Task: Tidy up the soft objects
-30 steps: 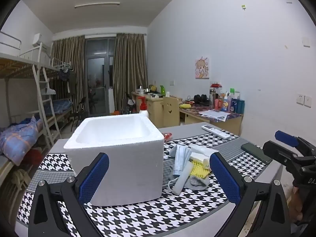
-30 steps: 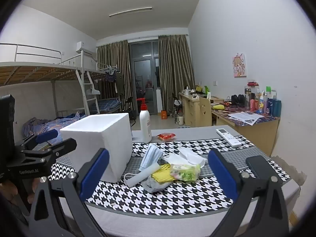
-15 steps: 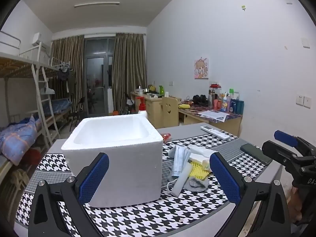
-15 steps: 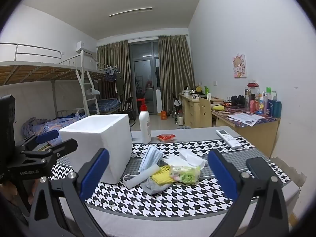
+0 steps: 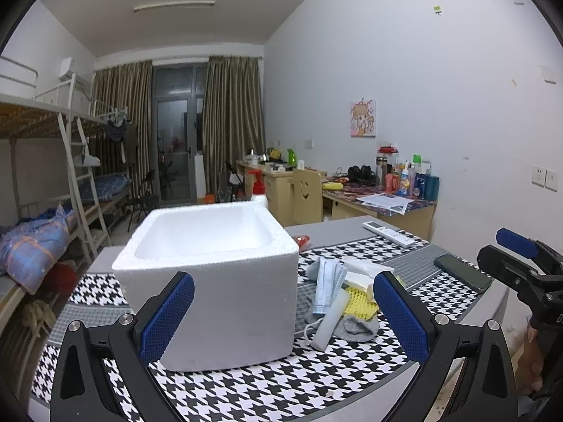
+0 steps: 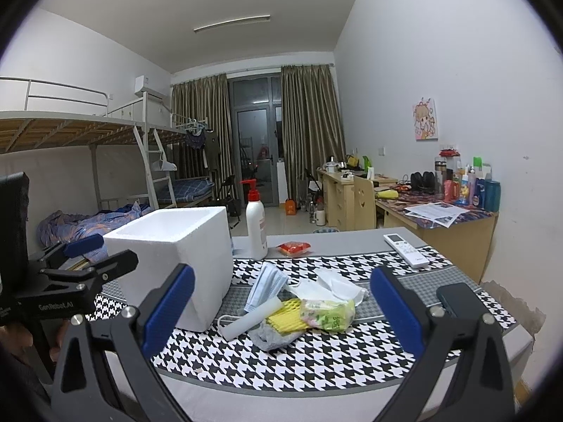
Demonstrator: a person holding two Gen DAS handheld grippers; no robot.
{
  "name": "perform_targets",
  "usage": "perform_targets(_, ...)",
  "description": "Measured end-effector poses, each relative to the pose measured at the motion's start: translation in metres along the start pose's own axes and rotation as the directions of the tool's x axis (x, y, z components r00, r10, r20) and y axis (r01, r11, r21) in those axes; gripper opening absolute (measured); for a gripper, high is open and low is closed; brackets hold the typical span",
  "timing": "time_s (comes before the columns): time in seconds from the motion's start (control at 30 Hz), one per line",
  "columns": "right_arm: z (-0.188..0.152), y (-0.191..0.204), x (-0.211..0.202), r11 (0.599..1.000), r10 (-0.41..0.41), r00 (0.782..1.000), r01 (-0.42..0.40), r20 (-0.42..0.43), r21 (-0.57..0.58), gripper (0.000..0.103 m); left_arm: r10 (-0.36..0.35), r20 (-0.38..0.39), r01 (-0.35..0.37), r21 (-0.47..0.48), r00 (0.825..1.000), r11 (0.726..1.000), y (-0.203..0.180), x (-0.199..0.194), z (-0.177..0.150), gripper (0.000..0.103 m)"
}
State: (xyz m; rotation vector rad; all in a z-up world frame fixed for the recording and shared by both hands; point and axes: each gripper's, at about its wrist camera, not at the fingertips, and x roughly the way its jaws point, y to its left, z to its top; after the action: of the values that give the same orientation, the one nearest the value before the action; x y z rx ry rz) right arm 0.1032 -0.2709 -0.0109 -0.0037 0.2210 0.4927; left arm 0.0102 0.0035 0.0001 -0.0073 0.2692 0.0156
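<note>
Ahead of right gripper (image 6: 281, 313), between its spread fingers: soft pile (image 6: 299, 311), beside foam box (image 6: 176, 256). Left gripper (image 5: 283, 316) also spread, empty, facing box. Step: approach, nothing picked. Next: lower right, pinch face mask (image 6: 265, 286), lift into box.

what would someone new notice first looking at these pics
Probably the big white foam box, open-topped and seemingly empty, on the houndstooth cloth. Just to its right lies a jumble of soft things: blue face masks, a grey sock, yellow mesh, a green tissue pack. Both grippers, left and right, hover open in front, holding nothing.
</note>
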Motion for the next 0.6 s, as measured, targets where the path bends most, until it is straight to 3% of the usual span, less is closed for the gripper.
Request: perform_targets(0.6, 0.0048, 0.0017, -0.0038, 1.0, -0.007, 1.0, 0.007, 0.011, -0.008, 0.101, 0.004, 0.012, -0.004, -0.019, 1.0, 1.0, 0.0033, -0.003, 0.0009, 0.102)
